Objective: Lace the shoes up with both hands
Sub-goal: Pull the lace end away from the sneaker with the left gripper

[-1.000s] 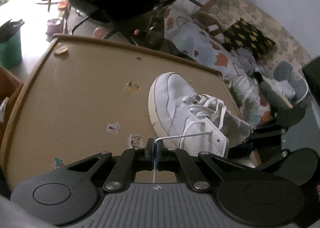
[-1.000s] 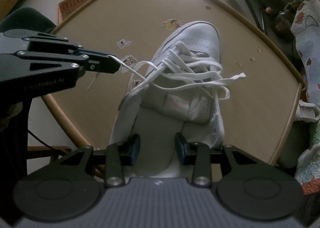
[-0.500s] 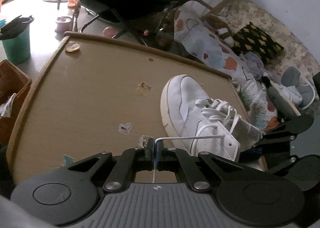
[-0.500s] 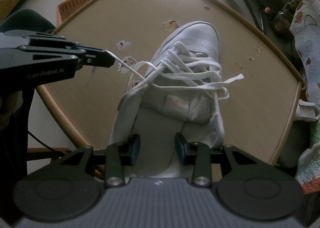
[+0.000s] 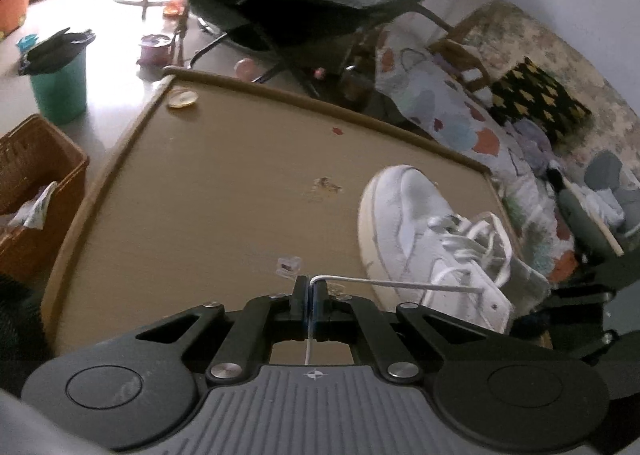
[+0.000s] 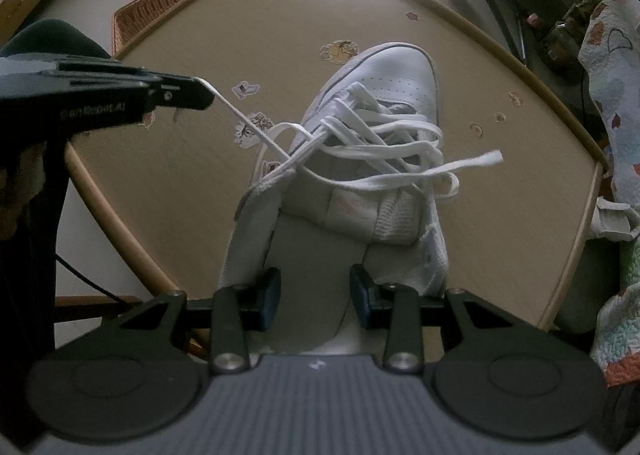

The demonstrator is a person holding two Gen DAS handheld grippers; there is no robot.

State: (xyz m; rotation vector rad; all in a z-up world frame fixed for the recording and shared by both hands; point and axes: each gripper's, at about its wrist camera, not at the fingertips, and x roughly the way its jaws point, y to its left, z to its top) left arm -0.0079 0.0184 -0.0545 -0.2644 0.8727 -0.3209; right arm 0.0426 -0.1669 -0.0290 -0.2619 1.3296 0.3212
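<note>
Your left gripper is clamped tight on one end of the white shoelace; the lace bends over the fingertips and runs taut to the right, into the eyelet side of the white sneaker. A short tail of lace hangs back between the fingers toward the camera.

From the right wrist view, that same left gripper sits off to the left of the sneaker, lace stretched diagonally down to the crossed lacing. The other lace end lies loose across the tongue, pointing right.

Your right gripper is half open, jaws poised above the heel opening; whether the pads touch the collar, you cannot tell.

Sneaker rests on the tan sticker-dotted table, toe pointing away, near the table's right edge.
</note>
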